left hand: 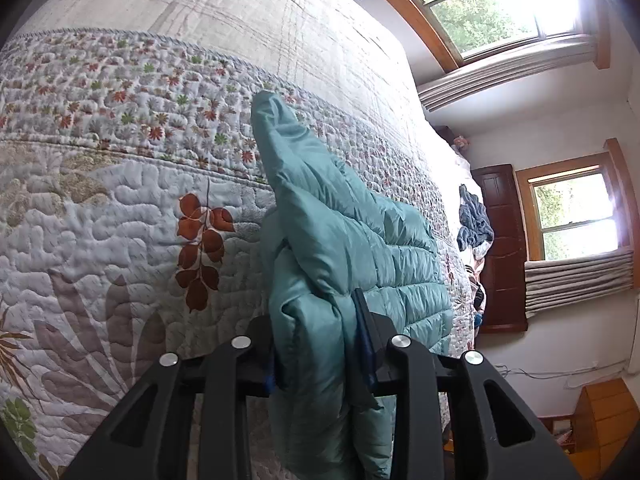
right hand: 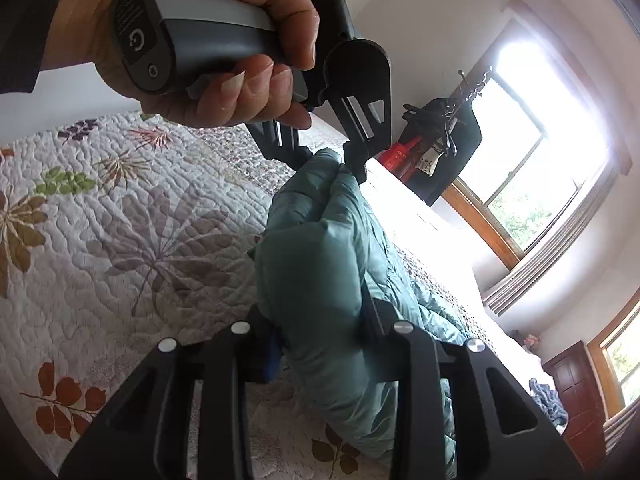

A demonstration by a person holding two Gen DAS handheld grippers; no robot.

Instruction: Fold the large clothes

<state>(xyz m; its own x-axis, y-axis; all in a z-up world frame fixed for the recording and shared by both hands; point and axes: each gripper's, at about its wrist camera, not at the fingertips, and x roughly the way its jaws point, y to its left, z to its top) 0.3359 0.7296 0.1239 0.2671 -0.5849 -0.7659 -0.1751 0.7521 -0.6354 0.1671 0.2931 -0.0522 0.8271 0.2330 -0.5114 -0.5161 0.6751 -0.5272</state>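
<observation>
Gripping a bunched edge of the puffy teal quilted jacket (left hand: 352, 248) between clenched fingers, the left gripper (left hand: 320, 344) held the garment lifted above the leaf-patterned quilted bedspread (left hand: 120, 208), while the right gripper (right hand: 320, 340) was clamped on another thick fold of the same jacket just beside it. Doing this step well likely meant keeping both grips firm on the slippery shell and drawing the two held points apart. That would let the jacket be laid flat on the bed before folding.

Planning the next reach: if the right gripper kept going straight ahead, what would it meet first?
Beyond the teal puffer jacket it already grips, the right gripper would probably meet the left gripper, clamped on the same jacket; depth is unclear.
</observation>
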